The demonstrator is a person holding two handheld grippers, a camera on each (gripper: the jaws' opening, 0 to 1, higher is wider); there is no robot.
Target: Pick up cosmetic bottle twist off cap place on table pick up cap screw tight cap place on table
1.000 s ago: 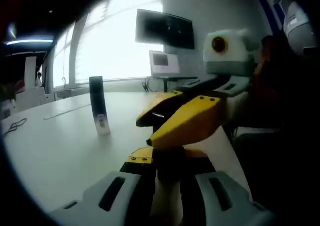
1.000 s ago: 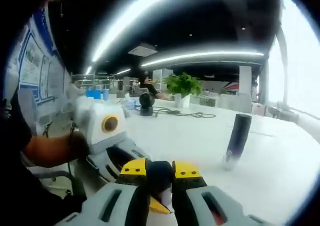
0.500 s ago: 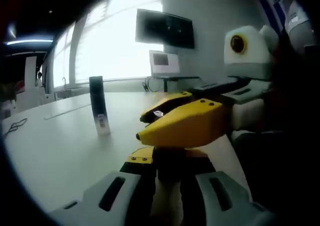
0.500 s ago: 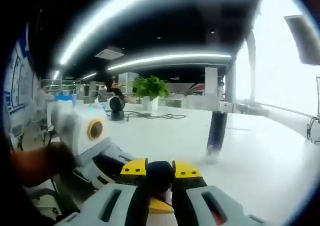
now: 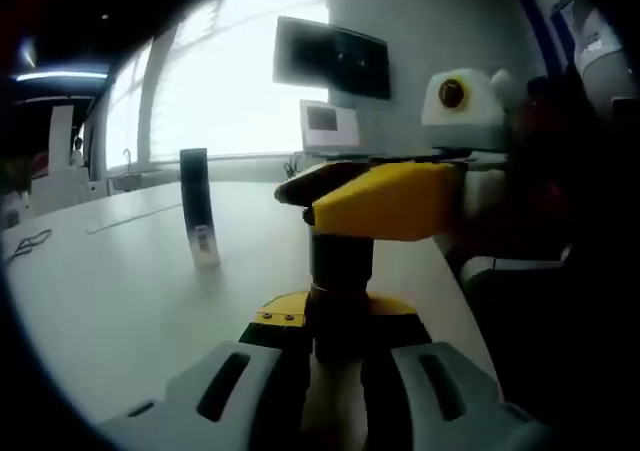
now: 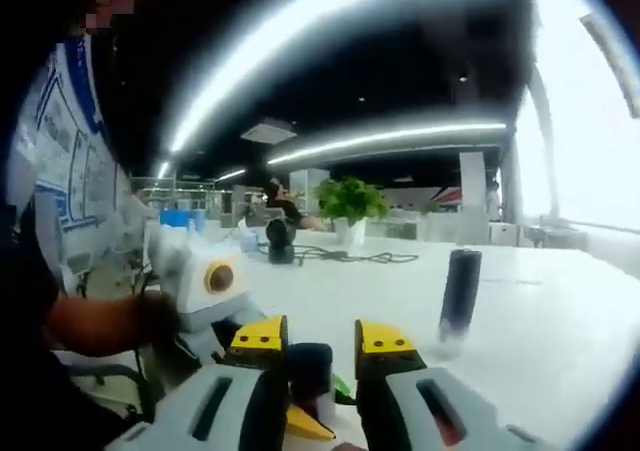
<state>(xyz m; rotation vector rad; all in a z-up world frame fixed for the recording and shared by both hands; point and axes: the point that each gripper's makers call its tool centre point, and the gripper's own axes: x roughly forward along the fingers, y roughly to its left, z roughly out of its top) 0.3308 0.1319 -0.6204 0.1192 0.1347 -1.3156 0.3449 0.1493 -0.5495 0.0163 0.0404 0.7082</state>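
Right gripper (image 6: 322,339) now parted, loose around the dark cap (image 6: 311,369).

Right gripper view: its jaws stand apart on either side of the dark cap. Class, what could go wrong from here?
1. The right gripper is open around the cap; closing off-centre, it might slip rather than turn the cap.
2. The left gripper alone holds the bottle; a hard twist may spin the bottle in that grip.
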